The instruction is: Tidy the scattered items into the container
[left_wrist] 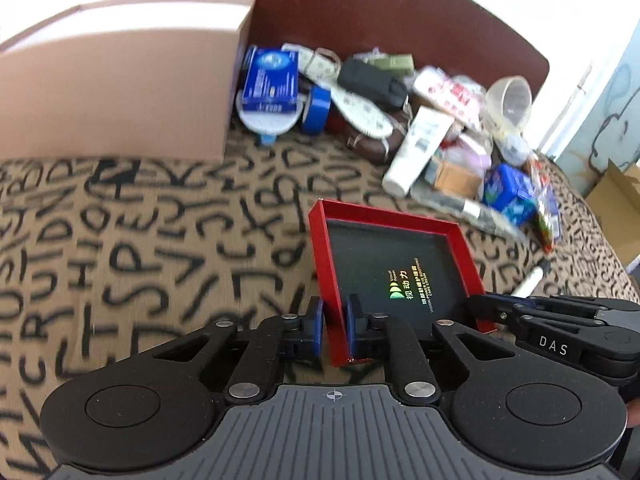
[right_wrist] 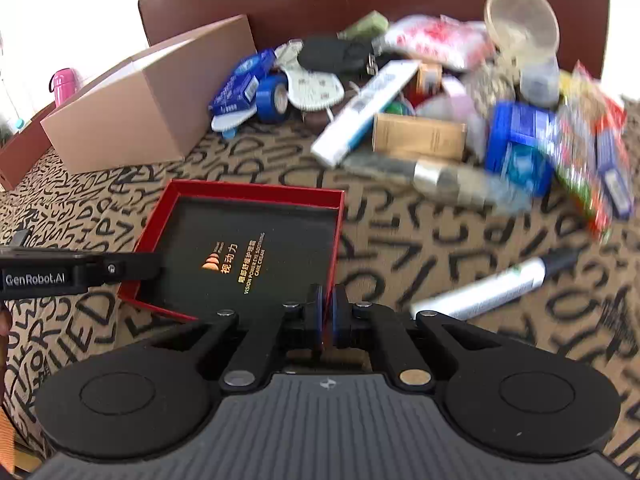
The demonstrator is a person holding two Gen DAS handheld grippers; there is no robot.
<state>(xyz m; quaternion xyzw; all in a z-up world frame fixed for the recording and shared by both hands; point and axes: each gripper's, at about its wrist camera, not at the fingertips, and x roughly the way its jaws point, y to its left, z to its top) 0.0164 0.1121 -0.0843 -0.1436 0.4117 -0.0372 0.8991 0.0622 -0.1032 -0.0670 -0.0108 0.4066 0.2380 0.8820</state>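
Note:
A shallow red box (left_wrist: 384, 220) with a black printed floor sits over the letter-patterned cover, empty inside. My left gripper (left_wrist: 335, 320) is shut on its left wall, with the red edge between the blue pads. In the right wrist view my right gripper (right_wrist: 329, 308) is shut on the right wall of the same red box (right_wrist: 256, 192). Each gripper shows from the side in the other's view: the right gripper (left_wrist: 480, 312) and the left gripper (right_wrist: 152, 266). A pile of scattered items (left_wrist: 400, 100) lies beyond the box.
A large pale cardboard box (left_wrist: 120, 80) stands at the back left against a brown headboard (left_wrist: 360, 8). The pile holds a blue carton (left_wrist: 272, 80), blue tape (left_wrist: 316, 108), a white tube (left_wrist: 420, 144) and a clear cup (left_wrist: 512, 100). A silver marker (right_wrist: 500, 284) lies right of the red box.

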